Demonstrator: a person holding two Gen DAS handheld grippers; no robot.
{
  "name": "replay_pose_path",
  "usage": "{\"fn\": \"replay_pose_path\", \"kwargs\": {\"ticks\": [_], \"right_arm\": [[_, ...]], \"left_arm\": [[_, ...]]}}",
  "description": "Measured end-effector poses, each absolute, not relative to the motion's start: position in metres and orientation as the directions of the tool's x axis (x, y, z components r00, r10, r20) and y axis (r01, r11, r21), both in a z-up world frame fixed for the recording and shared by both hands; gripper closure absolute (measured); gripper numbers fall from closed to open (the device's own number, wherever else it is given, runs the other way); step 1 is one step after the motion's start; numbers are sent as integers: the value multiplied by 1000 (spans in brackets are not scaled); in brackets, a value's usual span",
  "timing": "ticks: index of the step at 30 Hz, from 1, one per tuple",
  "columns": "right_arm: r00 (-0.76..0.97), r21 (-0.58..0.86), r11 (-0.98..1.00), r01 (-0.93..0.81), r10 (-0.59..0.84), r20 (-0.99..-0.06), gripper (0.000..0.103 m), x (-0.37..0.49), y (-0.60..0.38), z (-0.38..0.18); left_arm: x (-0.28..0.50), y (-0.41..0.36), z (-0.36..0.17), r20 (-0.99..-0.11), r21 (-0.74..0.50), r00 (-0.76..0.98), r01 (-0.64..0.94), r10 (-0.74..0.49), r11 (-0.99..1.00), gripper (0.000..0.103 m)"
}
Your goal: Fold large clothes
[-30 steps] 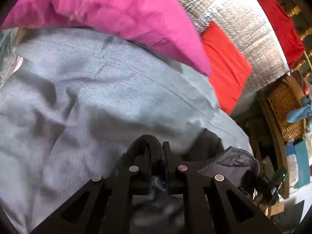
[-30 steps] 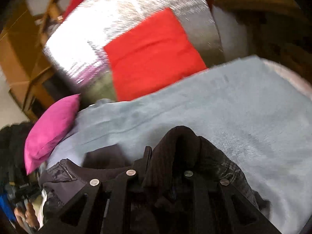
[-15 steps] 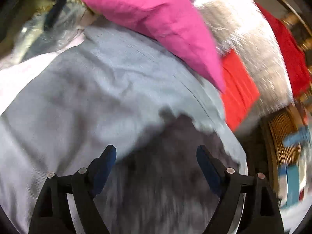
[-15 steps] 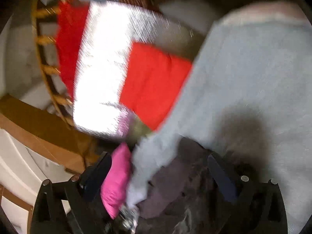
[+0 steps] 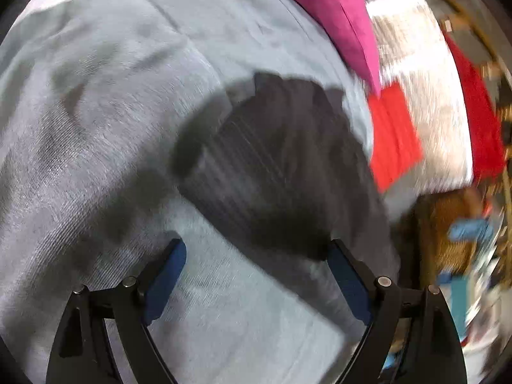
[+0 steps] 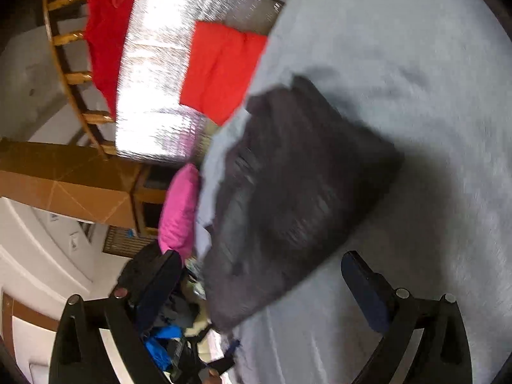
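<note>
Dark garment (image 5: 288, 166) released from both grippers since a second ago; lies folded near grey blanket (image 5: 96, 128) edge. Left gripper (image 5: 256, 275) jaws have just been opening, empty; right gripper (image 6: 259, 291) wide open, empty.

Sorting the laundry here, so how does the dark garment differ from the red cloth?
The dark garment is charcoal and bulky, lying on the grey cover; the red cloth is bright, flat and thin, lying on the silver sheet. The dark garment sits nearer the camera. Both look folded.

left gripper (image 5: 252, 256): jaws wide, just been opening (nothing clamped) | right gripper (image 6: 259, 272): jaws wide, empty
</note>
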State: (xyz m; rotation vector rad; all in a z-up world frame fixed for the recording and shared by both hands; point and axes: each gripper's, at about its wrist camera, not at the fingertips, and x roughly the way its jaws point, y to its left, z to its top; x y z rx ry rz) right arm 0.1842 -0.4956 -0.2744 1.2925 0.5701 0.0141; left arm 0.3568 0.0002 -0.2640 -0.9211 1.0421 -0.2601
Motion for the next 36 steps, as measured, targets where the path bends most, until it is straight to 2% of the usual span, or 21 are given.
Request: {"fn": "replay_pose_path", "kwargs": {"ticks": [2, 3, 6, 12, 13, 14, 15, 16, 17, 19, 20, 22, 27, 36], "right_arm": [[856, 892, 305, 334, 297, -423, 2, 193, -498, -285], [858, 891, 289, 350, 282, -428, 2, 198, -501, -290], [896, 910, 270, 315, 231, -379, 2, 209, -505, -293], [906, 889, 315, 333, 154, -394, 2, 237, -512, -288], [908, 884, 321, 339, 136, -397, 7, 240, -514, -288], [901, 873, 325, 364, 115, -419, 21, 241, -516, -291], [890, 860, 329, 390, 105, -444, 30, 241, -518, -291], [878, 846, 333, 416, 96, -470, 48, 241, -521, -294], [873, 843, 335, 421, 100, -476, 53, 241, -524, -297], [871, 830, 366, 421, 92, -483, 59, 243, -523, -290], [865, 800, 425, 424, 72, -497, 63, 243, -518, -280], [866, 770, 485, 416, 47, -497, 66, 240, -511, -268], [875, 762, 516, 390, 50, -482, 69, 226, -506, -242], [845, 740, 541, 399, 97, -526, 69, 169, -505, -238]], "left_arm": [[364, 0, -262, -596, -781, 541, -220, -594, 584, 13], [370, -2, -263, -609, -770, 541, -226, -580, 597, 13], [381, -2, -267, -609, -770, 559, -243, -563, 590, 13], [400, -5, -270, -579, -791, 599, -249, -553, 558, 11], [403, -6, -270, -572, -796, 609, -246, -551, 553, 12], [407, -7, -269, -571, -795, 618, -250, -541, 553, 15], [409, -7, -267, -580, -785, 629, -259, -519, 563, 32], [414, -9, -265, -593, -770, 628, -261, -504, 582, 46], [416, -10, -265, -601, -760, 623, -254, -500, 598, 50], [415, -15, -259, -601, -750, 632, -234, -490, 618, 63], [415, -18, -252, -601, -737, 641, -214, -477, 641, 65], [415, -22, -241, -588, -727, 662, -180, -465, 663, 71], [401, -13, -223, -567, -730, 666, -134, -485, 670, 72], [345, -12, -214, -623, -675, 582, -62, -523, 735, 73]]}}
